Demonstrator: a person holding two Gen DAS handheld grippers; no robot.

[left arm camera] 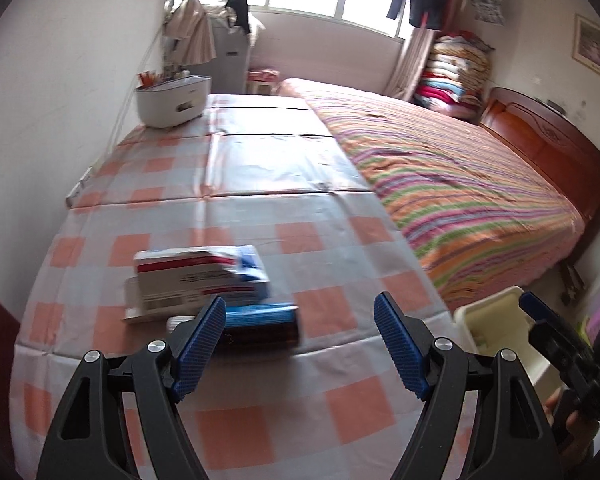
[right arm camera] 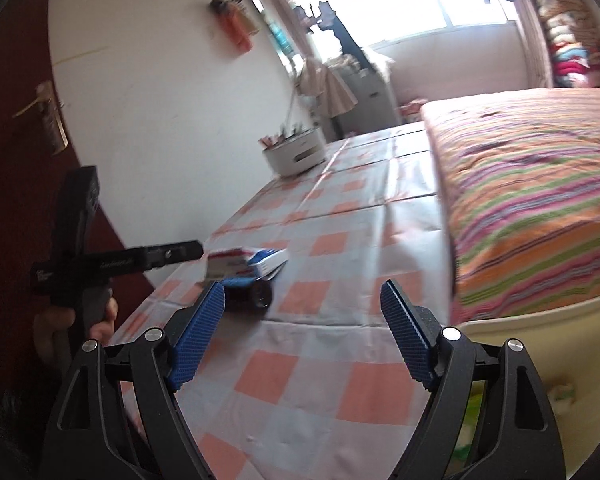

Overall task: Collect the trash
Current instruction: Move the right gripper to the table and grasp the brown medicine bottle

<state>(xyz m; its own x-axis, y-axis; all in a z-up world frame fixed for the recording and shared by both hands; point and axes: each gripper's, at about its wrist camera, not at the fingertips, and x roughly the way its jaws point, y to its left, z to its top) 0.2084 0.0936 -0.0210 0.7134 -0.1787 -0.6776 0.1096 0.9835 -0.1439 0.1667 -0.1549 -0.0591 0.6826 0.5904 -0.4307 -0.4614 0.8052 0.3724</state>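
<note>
A small pile of trash lies on the checked tablecloth: a white and red carton, a blue and white box against it, and a dark can with a blue label in front. My left gripper hovers open just short of the can, nothing between its pads. My right gripper is also open and empty, farther back, with the same pile ahead on its left. A cream bin stands below the table's right edge; its inside is mostly hidden.
A white tub holding small items sits at the table's far left by the wall. A bed with a striped cover runs along the right. The other gripper's black frame and a hand show at the left.
</note>
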